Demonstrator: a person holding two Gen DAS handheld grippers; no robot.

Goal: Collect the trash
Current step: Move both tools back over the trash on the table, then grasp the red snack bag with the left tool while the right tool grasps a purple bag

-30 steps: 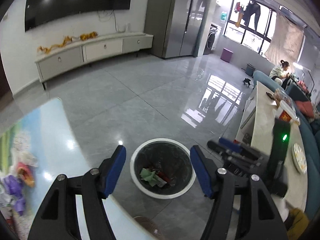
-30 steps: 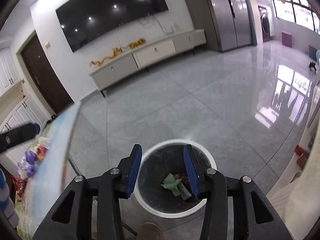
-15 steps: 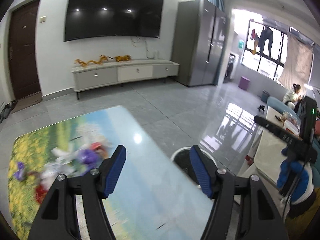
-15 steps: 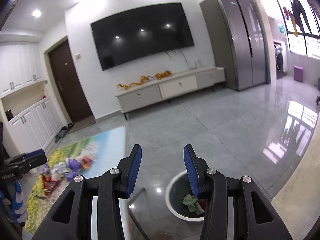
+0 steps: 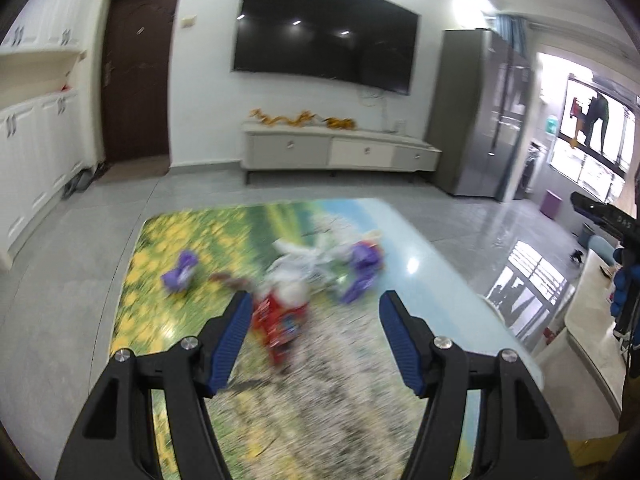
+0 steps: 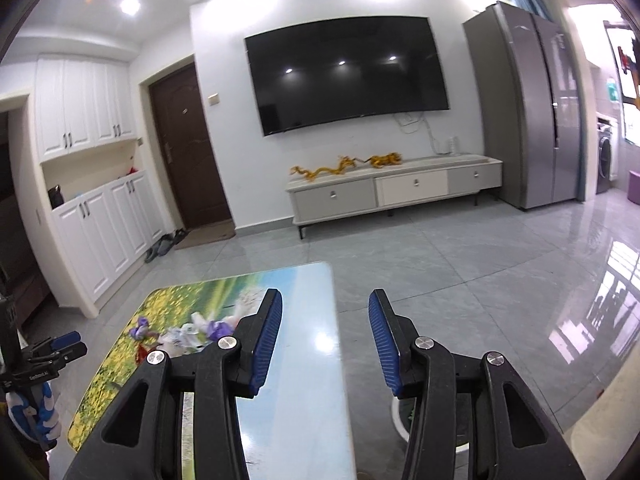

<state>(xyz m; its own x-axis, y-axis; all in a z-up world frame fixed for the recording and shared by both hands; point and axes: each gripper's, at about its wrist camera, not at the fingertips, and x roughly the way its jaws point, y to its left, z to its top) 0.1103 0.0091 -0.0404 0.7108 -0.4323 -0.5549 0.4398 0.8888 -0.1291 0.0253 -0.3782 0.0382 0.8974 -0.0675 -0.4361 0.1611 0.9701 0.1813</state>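
Note:
Blurred trash lies on the picture-printed table (image 5: 224,400): a red wrapper (image 5: 280,320), white crumpled pieces (image 5: 308,258) and two purple wrappers (image 5: 182,274) (image 5: 362,266). My left gripper (image 5: 316,320) is open and empty above the table, just short of the red wrapper. My right gripper (image 6: 325,336) is open and empty over the table's right edge; the trash pile (image 6: 188,332) shows to its left. The white bin rim (image 6: 400,420) peeks out behind the right finger. The left gripper (image 6: 60,346) shows at the far left of the right wrist view.
A TV cabinet (image 6: 396,192), a dark door (image 6: 188,152), white cupboards (image 6: 96,232) and a grey fridge (image 6: 532,108) line the far walls. Glossy tiled floor (image 6: 480,264) surrounds the table. A pale counter edge (image 5: 592,312) stands at the right.
Both grippers swung up and left from over the bin to the table. The trash pile came into view ahead of the left gripper. Both stayed open.

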